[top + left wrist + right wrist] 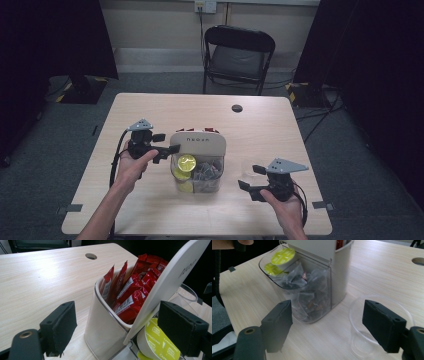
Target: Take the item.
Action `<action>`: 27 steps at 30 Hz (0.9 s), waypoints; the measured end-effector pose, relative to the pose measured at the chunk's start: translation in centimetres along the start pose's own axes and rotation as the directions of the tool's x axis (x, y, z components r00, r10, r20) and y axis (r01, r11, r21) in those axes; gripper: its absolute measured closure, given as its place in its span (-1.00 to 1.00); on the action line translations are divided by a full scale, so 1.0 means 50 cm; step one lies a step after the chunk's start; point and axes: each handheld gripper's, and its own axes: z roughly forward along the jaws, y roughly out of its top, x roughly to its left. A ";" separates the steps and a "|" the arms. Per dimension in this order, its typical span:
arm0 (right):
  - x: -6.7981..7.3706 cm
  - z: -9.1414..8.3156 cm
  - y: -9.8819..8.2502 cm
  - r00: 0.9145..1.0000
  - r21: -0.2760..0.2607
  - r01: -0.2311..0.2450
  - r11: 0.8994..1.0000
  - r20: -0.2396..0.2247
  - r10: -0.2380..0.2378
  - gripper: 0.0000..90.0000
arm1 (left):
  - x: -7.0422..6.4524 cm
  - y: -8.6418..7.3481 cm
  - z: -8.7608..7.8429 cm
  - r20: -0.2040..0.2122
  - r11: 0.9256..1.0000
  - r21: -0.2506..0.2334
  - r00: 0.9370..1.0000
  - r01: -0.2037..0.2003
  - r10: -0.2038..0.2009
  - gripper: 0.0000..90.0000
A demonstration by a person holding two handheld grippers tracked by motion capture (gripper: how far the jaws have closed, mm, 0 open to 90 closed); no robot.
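The clear plastic cup (372, 327) stands near the table's (150, 107) right edge, just beyond the right gripper (332, 325), whose wide jaws hold nothing.

I see my left gripper (117, 332), jaws apart, straddling the organizer (105, 322); red sachets (130, 290) fill its rear compartment.

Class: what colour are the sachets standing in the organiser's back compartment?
Red sachets with white labels, clearest in the left gripper view.
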 end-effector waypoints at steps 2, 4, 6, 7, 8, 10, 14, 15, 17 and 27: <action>0.005 0.006 0.008 1.000 0.001 0.009 1.000 -0.007 -0.009 -0.45 | 0.001 0.000 -0.001 -0.002 1.000 0.004 1.000 -0.006 0.006 -0.66; 0.009 0.014 0.016 1.000 0.000 0.017 1.000 -0.017 -0.017 -0.42 | 0.001 0.000 -0.001 0.000 1.000 0.007 1.000 -0.005 0.005 -0.66; 0.013 0.023 0.025 1.000 -0.002 0.020 1.000 -0.023 -0.020 -0.36 | 0.001 0.000 -0.001 0.001 1.000 0.005 1.000 -0.001 0.001 -0.66; 0.014 0.027 0.028 0.999 -0.005 0.018 1.000 -0.030 -0.018 -0.35 | 0.001 0.000 0.000 0.004 1.000 0.000 1.000 0.003 -0.003 -0.66; 0.016 0.031 0.031 0.999 -0.006 0.017 1.000 -0.035 -0.017 -0.33 | 0.001 0.000 0.000 0.005 1.000 0.000 1.000 0.004 -0.004 -0.66; 0.019 0.038 0.036 0.999 -0.007 0.022 1.000 -0.042 -0.022 -0.30 | 0.001 0.000 0.000 0.005 1.000 0.000 1.000 0.003 -0.003 -0.66; 0.023 0.053 0.046 0.997 -0.017 0.024 1.000 -0.073 -0.025 -0.24 | 0.001 0.000 0.000 0.005 1.000 0.000 1.000 0.005 -0.005 -0.66; 0.024 0.057 0.048 0.997 -0.019 0.027 0.999 -0.078 -0.028 -0.23 | 0.001 0.000 0.000 0.002 1.000 0.003 1.000 0.003 -0.003 -0.66; 0.027 0.065 0.055 0.995 -0.020 0.031 0.999 -0.095 -0.033 -0.20 | 0.002 0.000 0.000 0.007 1.000 0.000 1.000 0.005 -0.005 -0.66; 0.042 0.117 0.088 0.981 -0.025 0.071 0.997 -0.177 -0.074 0.13 | 0.001 0.000 0.000 0.004 1.000 0.001 1.000 0.003 -0.003 -0.66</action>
